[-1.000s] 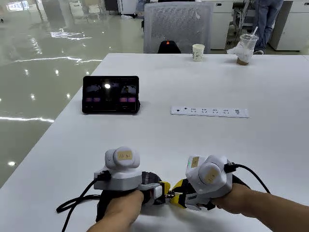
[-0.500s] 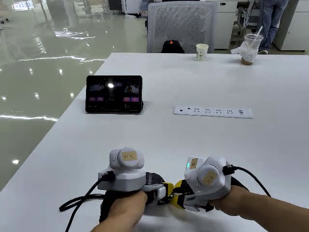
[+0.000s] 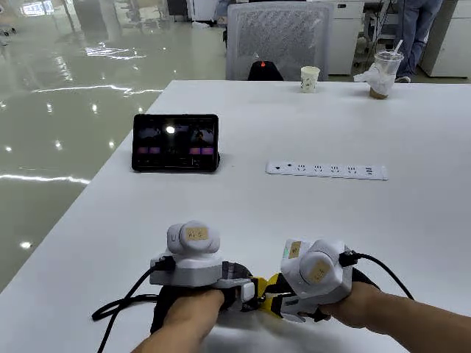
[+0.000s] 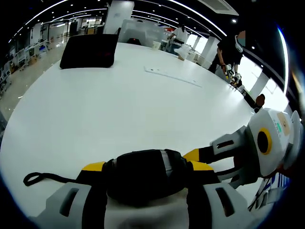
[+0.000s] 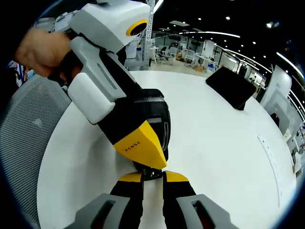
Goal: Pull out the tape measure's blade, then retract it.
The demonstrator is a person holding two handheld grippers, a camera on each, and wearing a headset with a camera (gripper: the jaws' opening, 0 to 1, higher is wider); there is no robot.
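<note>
White worktop (image 3: 294, 220) runs wide through the head view, and all my action sits at the bottom centre of it, with both claws nose to nose. In the left gripper view, my left claw (image 4: 143, 164) is clamped across the black tape measure (image 4: 140, 181), which fills the lower middle with a yellow tip on either side of the case. In the right gripper view, my right claw (image 5: 153, 177) has its yellow tips drawn almost together at the bottom centre. They are nipped on a small dark tab that I take for the blade hook (image 5: 151, 172), right at the mouth of the case. I see no blade showing between case and tab, so I judge that only the grip is set, and both the pull and the retract are left to do.
</note>
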